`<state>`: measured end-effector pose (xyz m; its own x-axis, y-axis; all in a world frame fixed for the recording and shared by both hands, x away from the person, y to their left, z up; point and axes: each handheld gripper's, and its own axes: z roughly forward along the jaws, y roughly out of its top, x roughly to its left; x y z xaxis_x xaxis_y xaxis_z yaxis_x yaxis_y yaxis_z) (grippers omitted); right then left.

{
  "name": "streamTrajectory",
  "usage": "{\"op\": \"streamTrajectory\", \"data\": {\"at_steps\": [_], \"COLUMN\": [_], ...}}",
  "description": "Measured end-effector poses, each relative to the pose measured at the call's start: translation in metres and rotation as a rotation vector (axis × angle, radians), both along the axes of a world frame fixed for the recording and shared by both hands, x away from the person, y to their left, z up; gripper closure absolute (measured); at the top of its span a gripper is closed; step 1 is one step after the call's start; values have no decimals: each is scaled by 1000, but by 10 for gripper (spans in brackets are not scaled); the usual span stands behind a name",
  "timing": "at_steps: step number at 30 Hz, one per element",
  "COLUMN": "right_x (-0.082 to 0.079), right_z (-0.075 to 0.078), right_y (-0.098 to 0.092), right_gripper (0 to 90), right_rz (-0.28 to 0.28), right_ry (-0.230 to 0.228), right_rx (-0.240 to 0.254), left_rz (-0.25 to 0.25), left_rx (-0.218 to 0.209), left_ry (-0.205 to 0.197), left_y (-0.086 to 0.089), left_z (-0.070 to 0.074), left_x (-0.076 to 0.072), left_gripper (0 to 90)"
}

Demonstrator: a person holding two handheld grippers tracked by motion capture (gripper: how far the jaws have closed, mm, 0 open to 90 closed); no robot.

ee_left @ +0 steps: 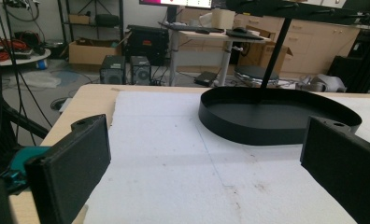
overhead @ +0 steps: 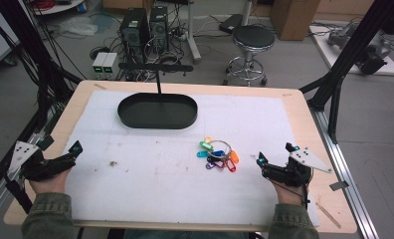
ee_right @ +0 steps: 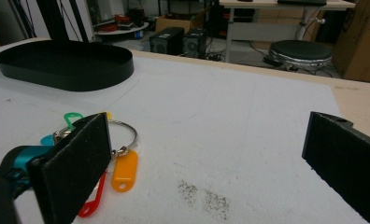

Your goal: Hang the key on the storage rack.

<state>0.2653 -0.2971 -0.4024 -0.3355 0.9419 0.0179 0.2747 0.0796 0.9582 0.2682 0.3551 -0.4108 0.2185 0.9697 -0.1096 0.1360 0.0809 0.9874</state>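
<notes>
A: Entry, table state. The left gripper [overhead: 60, 160] rests at the near left edge of the white foam sheet [overhead: 150, 169], jaws spread wide with nothing between them. The right gripper [overhead: 277, 162] sits at the near right, jaws also spread and empty.

B: Where is the key ring?

A: The bunch of coloured key tags [overhead: 218, 154] on a metal ring lies flat on the sheet, right of centre, just left of the right gripper and apart from it. In the right gripper view the orange tag [ee_right: 123, 171] and red tag [ee_right: 92, 198] lie partly behind that gripper's left jaw; a green tag [ee_right: 71, 118] points toward the tray.

B: Anything in the way?

A: A black oval tray [overhead: 157, 110] sits at the far middle of the sheet, with a thin black post [overhead: 158, 82] rising behind it. Open sheet lies between tray and tags. Small dark specks [overhead: 113, 163] mark the foam near the left gripper.

B: Surroundings?

A: A round stool [overhead: 252, 40] and two computer towers [overhead: 145, 27] stand on the floor beyond the table [overhead: 329, 199].
</notes>
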Motion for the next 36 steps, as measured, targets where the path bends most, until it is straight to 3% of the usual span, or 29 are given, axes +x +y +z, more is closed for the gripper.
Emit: {"op": "streamTrajectory", "data": {"at_steps": [32, 36], "right_x": [5, 7], "right_z": [-2, -2], "right_y": [4, 8], "right_gripper": [5, 5], "right_rz": [37, 59], "right_ry": [42, 66], "right_rx": [-17, -22], "left_rz": [-23, -23], "left_rx": [-2, -4], "left_ry": [10, 10], "left_y": [-2, -2], "left_z": [0, -1], "left_x": [1, 1], "left_gripper": [22, 22]}}
